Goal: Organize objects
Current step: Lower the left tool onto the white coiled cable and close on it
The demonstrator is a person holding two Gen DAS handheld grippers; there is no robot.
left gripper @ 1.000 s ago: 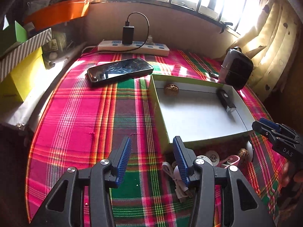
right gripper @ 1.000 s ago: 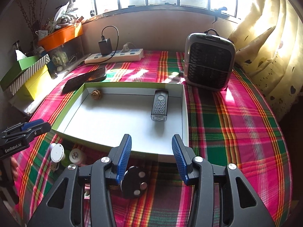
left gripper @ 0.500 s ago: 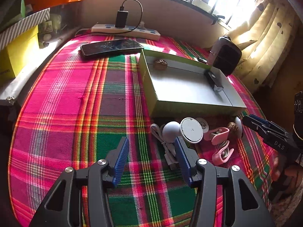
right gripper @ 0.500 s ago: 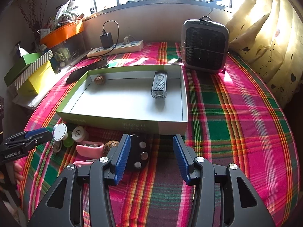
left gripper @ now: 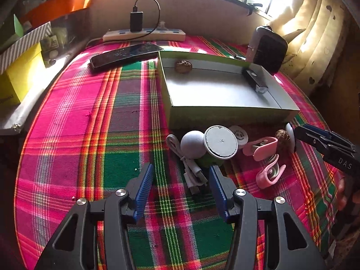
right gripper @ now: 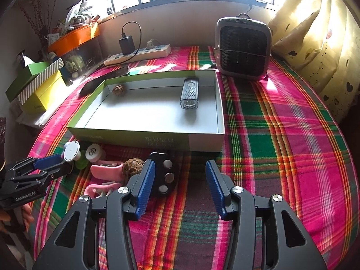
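A shallow green box (left gripper: 225, 114) holds a walnut (left gripper: 183, 66) and a black device (left gripper: 254, 81). In front of it lies a pile: white cable (left gripper: 191, 171), grey ball (left gripper: 193, 144), white disc (left gripper: 220, 141), pink clips (left gripper: 262, 148) and a second walnut (left gripper: 282, 136). My left gripper (left gripper: 181, 189) is open just short of the pile, with the cable's end between its fingers but not touching them. My right gripper (right gripper: 180, 180) is open over bare cloth. A black round disc (right gripper: 164, 175) lies beside its left finger.
A phone (left gripper: 123, 54) and a power strip (left gripper: 144, 36) lie beyond the box. A small fan heater (right gripper: 243, 47) stands at the back right. Yellow and striped boxes (left gripper: 18, 76) line the left edge. A curtain hangs on the right.
Both grippers have drawn back from the box, so the pile in front of it now shows in full. The left jaws stand a little wider than before.
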